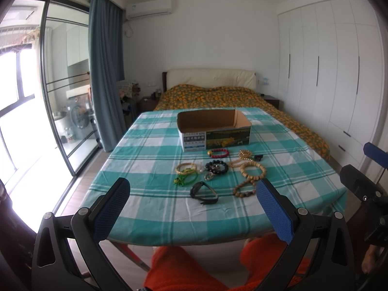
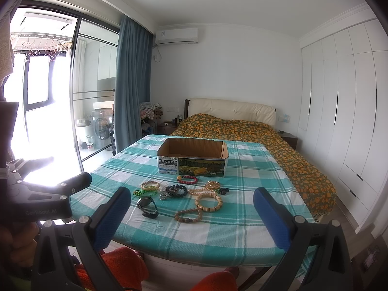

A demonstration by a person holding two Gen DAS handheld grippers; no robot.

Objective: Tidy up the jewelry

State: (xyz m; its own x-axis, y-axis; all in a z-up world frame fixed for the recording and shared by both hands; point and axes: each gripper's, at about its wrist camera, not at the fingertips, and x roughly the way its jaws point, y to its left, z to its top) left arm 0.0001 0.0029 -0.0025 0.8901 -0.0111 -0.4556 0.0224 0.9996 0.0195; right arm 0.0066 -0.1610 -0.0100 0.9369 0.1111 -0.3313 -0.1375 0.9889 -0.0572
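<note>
On the counter (image 1: 150,208), bracelets (image 1: 252,169) and a watch (image 1: 203,192) lie near an open box (image 1: 214,131), while both grippers, left (image 1: 194,208) and right (image 2: 191,218), hover with fingers (image 1: 275,214) apart.

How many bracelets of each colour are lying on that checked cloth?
Red bead bracelet: 1
Black bead bracelet: 1
Green bracelet: 1
Yellow bracelet: 1
Light wooden bead bracelet: 1
Brown wooden bead bracelet: 1
Amber bead strand: 1
Total: 7
</note>
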